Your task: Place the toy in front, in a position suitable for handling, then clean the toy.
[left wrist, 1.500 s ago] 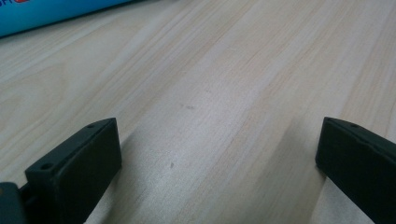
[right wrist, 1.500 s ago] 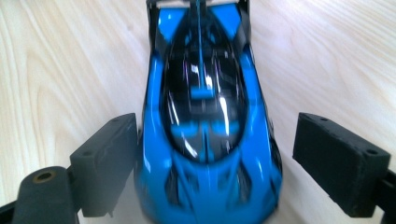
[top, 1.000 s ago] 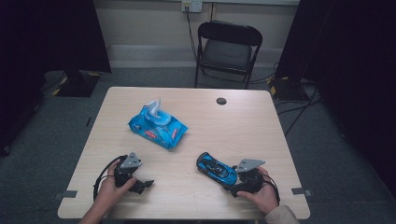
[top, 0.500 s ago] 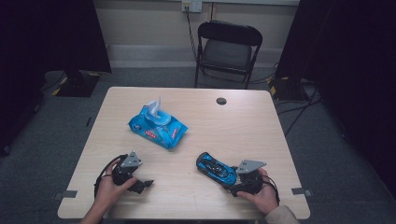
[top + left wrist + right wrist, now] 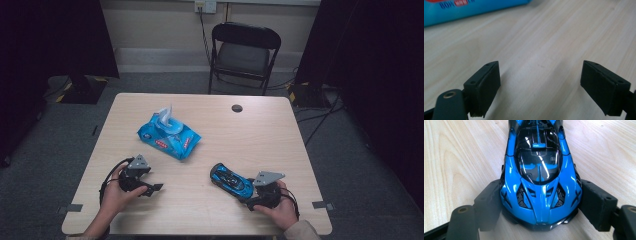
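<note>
A glossy blue and black toy car lies on the wooden table at the front right. My right gripper has just closed its jaws on the car; in the right gripper view the pads press on both sides of the car's front end. At the front left, my left gripper lies low over the bare wood. Its jaws have just been closing a little, but they still stand apart with nothing between them.
A blue pack of wet wipes with a white tissue sticking up lies left of centre; its edge is just ahead of the left gripper. A small dark round cap sits near the far edge. A black folding chair stands behind the table.
</note>
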The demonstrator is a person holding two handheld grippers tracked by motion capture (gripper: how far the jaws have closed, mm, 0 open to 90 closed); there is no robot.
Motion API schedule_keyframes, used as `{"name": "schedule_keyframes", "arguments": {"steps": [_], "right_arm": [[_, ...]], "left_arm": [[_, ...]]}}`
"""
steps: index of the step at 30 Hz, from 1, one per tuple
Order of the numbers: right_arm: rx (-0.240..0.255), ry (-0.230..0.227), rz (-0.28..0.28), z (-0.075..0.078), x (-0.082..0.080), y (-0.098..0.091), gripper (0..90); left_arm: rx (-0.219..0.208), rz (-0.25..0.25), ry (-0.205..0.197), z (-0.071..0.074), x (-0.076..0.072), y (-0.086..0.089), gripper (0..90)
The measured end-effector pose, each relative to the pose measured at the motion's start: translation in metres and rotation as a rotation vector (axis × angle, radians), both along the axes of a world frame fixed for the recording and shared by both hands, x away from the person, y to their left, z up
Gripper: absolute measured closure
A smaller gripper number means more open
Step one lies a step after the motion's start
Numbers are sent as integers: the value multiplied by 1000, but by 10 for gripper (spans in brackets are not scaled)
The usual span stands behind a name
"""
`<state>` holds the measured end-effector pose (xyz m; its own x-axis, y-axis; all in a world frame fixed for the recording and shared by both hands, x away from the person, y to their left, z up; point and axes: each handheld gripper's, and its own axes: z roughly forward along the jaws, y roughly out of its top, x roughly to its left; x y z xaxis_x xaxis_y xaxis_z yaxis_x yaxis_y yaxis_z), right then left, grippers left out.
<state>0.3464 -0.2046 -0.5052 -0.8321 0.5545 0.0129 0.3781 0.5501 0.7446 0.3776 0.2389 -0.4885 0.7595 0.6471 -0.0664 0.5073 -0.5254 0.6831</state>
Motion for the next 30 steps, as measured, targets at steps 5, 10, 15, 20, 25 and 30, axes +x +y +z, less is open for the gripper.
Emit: {"name": "schedule_keyframes", "arguments": {"steps": [5,10,15,20,25,30], "right_arm": [[-1,-1,0,0,0,0,246],[-1,-1,0,0,0,0,246],[0,0,0,0,0,0,245],[0,0,0,0,0,0,245],[0,0,1,0,0,0,245],[0,0,2,0,0,0,245]], "left_arm": [[-16,-11,-18,12,10,-7,160],[-33,-10,-29,24,23,-13,160],[-33,-10,-34,34,36,-17,160],[-42,-10,-29,39,44,-21,160],[-42,-10,-29,44,52,-23,160],[-62,3,-26,52,62,-23,160]]}}
